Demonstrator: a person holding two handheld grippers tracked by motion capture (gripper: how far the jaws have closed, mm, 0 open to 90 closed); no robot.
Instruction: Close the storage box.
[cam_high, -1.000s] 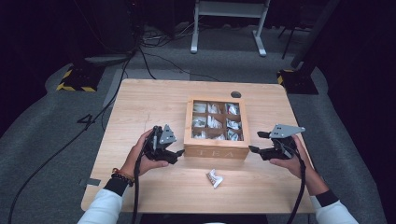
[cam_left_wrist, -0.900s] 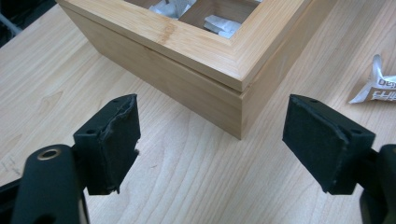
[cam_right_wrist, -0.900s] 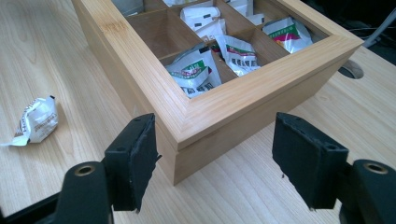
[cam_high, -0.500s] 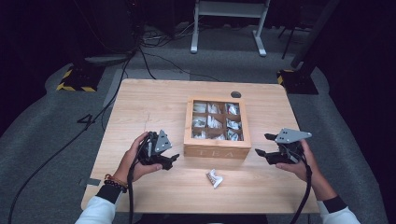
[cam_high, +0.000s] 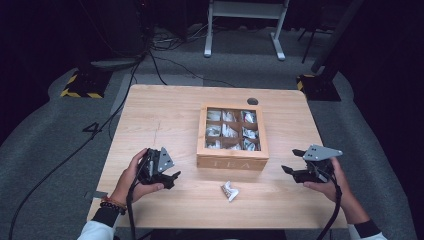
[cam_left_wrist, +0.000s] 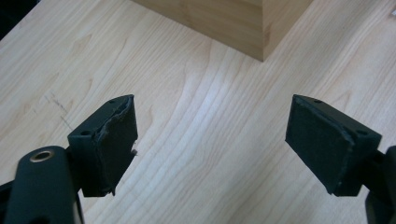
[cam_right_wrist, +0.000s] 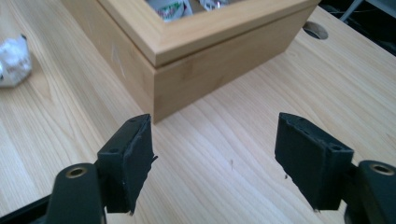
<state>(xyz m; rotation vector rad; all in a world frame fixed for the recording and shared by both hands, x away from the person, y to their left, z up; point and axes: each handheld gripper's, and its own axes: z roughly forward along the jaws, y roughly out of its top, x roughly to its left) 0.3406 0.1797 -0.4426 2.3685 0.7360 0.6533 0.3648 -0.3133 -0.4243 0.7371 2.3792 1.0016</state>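
Observation:
A wooden tea box (cam_high: 232, 137) marked TEA stands mid-table, its compartments holding several white tea bags. A loose white tea bag (cam_high: 230, 190) lies on the table just in front of it. My left gripper (cam_high: 174, 180) hovers left of the box's front corner (cam_left_wrist: 233, 23). Its jaws (cam_left_wrist: 210, 126) have just been opening and are open over bare wood, with nothing between them. My right gripper (cam_high: 290, 161) sits right of the box, pointing at its corner (cam_right_wrist: 210, 46). It too has been opening and is open (cam_right_wrist: 215, 144) and empty. The loose bag (cam_right_wrist: 14, 60) shows at the far left.
The wooden table (cam_high: 165, 120) has a round cable hole (cam_high: 252, 101) behind the box. Cables (cam_high: 125, 95) trail over the grey floor at the left. A white stand (cam_high: 245, 25) and striped bases (cam_high: 80, 87) lie beyond the table.
Both hands have drawn back from the box toward the near edge, the left one leftward and the right one rightward. The box and the loose bag have not moved.

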